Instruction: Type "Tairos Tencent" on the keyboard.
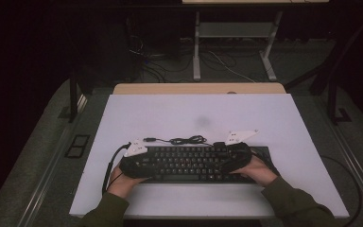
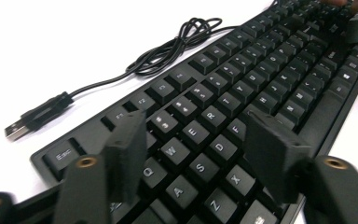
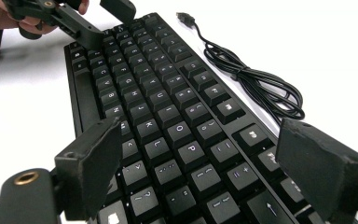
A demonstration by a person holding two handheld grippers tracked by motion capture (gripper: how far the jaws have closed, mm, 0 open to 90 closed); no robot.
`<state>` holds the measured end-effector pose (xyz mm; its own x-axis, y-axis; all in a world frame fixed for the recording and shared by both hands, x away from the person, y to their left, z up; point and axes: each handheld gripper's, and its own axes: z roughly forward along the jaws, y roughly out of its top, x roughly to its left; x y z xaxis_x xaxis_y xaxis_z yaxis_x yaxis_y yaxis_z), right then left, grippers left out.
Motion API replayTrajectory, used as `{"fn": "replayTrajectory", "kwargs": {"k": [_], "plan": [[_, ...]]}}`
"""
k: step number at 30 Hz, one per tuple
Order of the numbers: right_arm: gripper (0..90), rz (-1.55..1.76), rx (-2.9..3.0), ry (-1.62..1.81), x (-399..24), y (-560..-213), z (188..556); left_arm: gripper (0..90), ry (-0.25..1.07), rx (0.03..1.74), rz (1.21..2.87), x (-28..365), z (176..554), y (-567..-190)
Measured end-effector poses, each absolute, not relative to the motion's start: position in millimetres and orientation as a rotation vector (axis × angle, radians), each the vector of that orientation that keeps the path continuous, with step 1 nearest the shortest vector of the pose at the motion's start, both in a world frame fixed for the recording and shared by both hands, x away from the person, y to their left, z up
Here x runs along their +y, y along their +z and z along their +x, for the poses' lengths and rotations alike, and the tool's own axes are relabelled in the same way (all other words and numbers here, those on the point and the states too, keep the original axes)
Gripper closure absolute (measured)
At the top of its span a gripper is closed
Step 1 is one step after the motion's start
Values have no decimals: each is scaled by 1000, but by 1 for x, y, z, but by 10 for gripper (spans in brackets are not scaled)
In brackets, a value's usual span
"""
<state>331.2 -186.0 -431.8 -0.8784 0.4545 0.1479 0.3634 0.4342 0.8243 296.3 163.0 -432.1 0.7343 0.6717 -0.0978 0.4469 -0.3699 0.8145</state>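
Hovering claws [image 2: 196, 154] over keyboard [image 1: 189, 163]

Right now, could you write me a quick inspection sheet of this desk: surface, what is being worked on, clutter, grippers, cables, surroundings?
Surface: white tabletop, bare beyond the things below; a faint grey smudge near its middle.
Job's things: black keyboard lying flat near the front edge, keys up.
Clutter: nothing seen.
Grippers: left gripper over the keyboard's left end, jaws apart above the Q, W, E keys, nothing between them; right gripper over the right end, jaws wide, nothing held.
Cables: keyboard's black USB cable loosely coiled behind it, plug lying free on the table; a cable trails from the left gripper off the table.
Surroundings: dark room, grey floor, desk legs and loose wires behind the table.
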Motion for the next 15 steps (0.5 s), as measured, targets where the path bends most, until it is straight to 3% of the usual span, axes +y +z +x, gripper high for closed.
{"fn": "replayTrajectory", "kwargs": {"k": [6, 15], "plan": [[145, 723, 2587, 1446, -182, -432, 333, 602, 317, 853, 2024, 169, 293, -431], [145, 709, 2597, 1447, -178, -432, 335, 803, 299, 857, 2038, 173, 290, -431]]}}
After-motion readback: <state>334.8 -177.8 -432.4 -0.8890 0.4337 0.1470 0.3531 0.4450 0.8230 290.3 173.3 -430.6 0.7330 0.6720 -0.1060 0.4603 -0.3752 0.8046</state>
